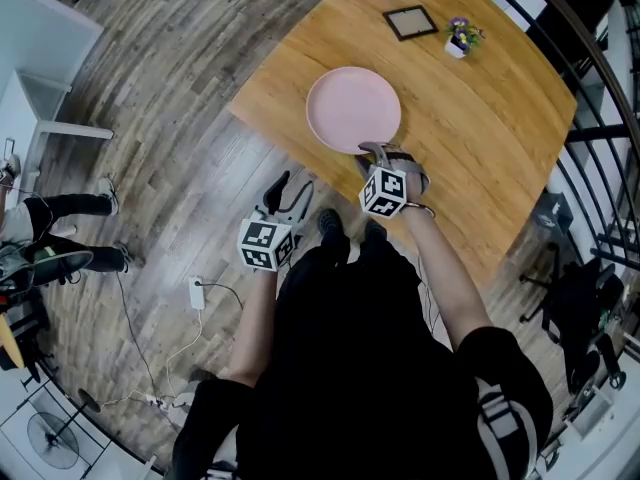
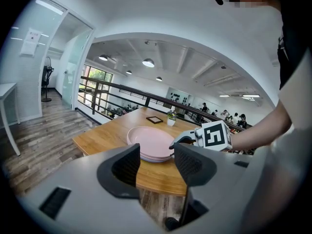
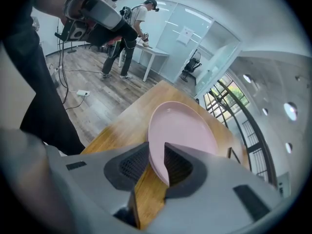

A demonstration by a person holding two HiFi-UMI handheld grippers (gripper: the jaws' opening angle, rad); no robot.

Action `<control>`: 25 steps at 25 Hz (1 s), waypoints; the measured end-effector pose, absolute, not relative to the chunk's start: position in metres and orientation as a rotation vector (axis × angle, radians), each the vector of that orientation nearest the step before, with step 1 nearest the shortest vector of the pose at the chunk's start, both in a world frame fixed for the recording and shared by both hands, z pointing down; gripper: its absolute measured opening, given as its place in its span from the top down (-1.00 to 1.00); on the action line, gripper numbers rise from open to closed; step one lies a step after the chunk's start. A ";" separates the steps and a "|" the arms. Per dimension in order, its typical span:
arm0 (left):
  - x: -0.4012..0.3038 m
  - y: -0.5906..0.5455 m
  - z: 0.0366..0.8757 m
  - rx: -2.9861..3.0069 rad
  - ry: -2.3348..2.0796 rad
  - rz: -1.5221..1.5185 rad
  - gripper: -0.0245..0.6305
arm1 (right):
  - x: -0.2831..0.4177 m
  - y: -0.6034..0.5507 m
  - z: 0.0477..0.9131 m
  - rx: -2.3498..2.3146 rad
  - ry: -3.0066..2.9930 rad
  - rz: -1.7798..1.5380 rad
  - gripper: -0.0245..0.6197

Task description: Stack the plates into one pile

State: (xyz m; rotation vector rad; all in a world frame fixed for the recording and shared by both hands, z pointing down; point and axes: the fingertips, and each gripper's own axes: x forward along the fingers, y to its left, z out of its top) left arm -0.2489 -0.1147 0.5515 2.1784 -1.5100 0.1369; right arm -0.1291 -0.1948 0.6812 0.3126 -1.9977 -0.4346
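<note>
The pile of pink plates (image 1: 352,108) lies flat and face up on the wooden table (image 1: 480,118), near the table's edge on the person's side. The plates are round, so no axis runs longer than another. The right gripper (image 1: 378,151) points down at the pile's near rim. In the right gripper view its jaws stand narrowly apart with that rim between them, and bare wood shows between the rim and one pad, so nothing is clamped. The left gripper (image 1: 288,190) hangs off the table over the floor, pointing towards the pile, with its jaws wide and nothing between them. From the head view only the top plate shows and the right gripper covers part of the near rim. The left gripper view shows layered rims, but how many plates there are is hard to tell. A small dark picture frame (image 1: 410,22) and a potted plant (image 1: 460,38) sit well apart from the pile at the far side of the table. The floor (image 1: 180,88) is grey wood plank, with a white cable (image 1: 197,290) trailing across it. A dark railing (image 1: 590,78) curves past the table, and a person (image 3: 131,38) stands at a white desk (image 3: 153,55) farther back.
</note>
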 end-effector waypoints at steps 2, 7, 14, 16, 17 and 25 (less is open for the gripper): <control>-0.247 -0.115 0.549 2.187 -1.512 0.139 0.22 | -0.125 -0.193 0.677 0.337 -2.025 -0.396 0.63; -0.246 -0.116 0.541 2.201 -1.519 0.146 0.22 | -0.108 -0.193 0.664 0.442 -2.080 -0.299 0.76; -0.232 -0.115 0.529 2.216 -1.529 0.131 0.24 | -0.075 -0.185 0.635 0.575 -2.235 -0.108 0.90; -0.228 -0.115 0.526 2.228 -1.537 0.141 0.30 | -0.067 -0.183 0.628 0.595 -2.277 -0.056 0.90; -0.226 -0.114 0.524 2.233 -1.541 0.147 0.33 | -0.064 -0.182 0.624 0.604 -2.296 -0.034 0.90; -0.208 -0.108 0.511 2.239 -1.572 0.173 0.68 | -0.032 -0.184 0.591 0.691 -2.401 0.036 0.90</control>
